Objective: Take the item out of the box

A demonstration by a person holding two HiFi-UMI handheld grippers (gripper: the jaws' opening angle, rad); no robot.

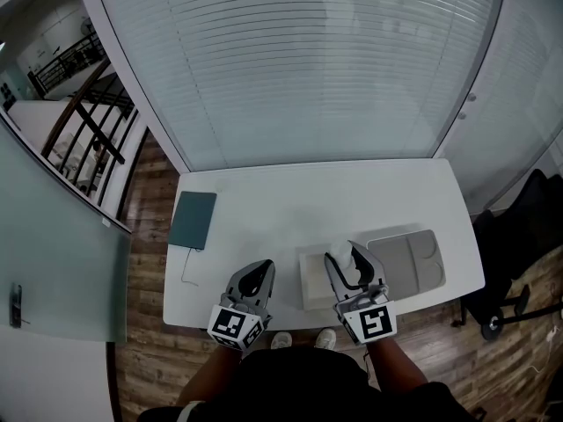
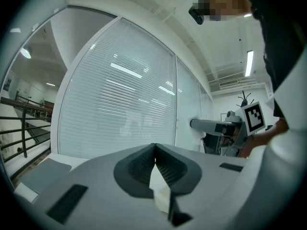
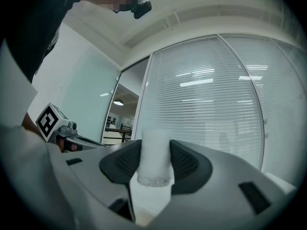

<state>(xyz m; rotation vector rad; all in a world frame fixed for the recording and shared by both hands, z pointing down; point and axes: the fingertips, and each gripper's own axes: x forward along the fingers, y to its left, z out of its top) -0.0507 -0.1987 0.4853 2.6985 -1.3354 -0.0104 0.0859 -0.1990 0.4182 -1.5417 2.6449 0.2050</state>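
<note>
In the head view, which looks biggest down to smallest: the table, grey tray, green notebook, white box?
1. table
2. grey tray
3. green notebook and white box look about alike; the right tongs hide part of the box.

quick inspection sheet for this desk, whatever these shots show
surface: white table
job's things: white box near the front edge; white item held by the right gripper
clutter: teal notebook at left; grey tray right of the box
grippers: left gripper shut, empty; right gripper shut on the white item
cables: thin white cable running from the notebook
surroundings: window blinds, wooden floor, black chair
</note>
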